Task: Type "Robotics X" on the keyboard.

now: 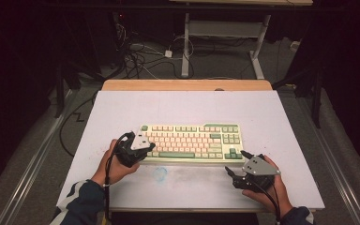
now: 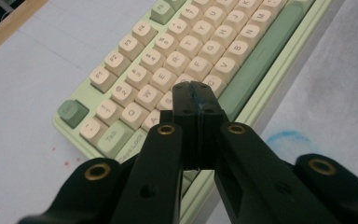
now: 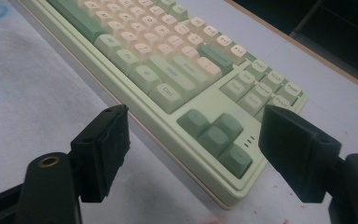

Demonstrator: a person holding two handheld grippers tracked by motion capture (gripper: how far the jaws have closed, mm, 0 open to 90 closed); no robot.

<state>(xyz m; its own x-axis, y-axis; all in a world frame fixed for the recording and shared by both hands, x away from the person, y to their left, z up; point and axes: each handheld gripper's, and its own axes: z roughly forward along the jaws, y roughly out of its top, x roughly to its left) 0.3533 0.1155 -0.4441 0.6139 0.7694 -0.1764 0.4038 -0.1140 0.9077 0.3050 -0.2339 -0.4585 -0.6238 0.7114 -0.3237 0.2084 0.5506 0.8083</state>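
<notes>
pale green and cream: one keyboard (image 1: 191,143), lying flat on the white table top (image 1: 183,108), long edge toward me, roughly centred left to right and nearer my side than the far wooden edge (image 1: 187,85).

item, left gripper (image 1: 132,149): i hold it over the keyboard's left end. in the left gripper view its two black jaws are pressed together with nothing between them, tips (image 2: 194,95) hovering above the letter rows near the left of the long green spacebar (image 2: 256,58). whether the tips touch a key i cannot tell. caps lock and tab keys sit just below-left of the jaws in that view.

item, right gripper (image 1: 236,165): i hold it just off the keyboard's near right corner, above the table. in the right gripper view its jaws stand wide apart, empty, the pads (image 3: 107,147) framing the green arrow-key cluster (image 3: 216,137) and the corner of the case; they touch nothing.

item, blue ring mark (image 1: 160,173): drawn on the table just in front of the keyboard, between my two hands.

item, cables (image 1: 140,58): a tangle on the floor beyond the table, beside the legs of a second desk (image 1: 225,33).
</notes>
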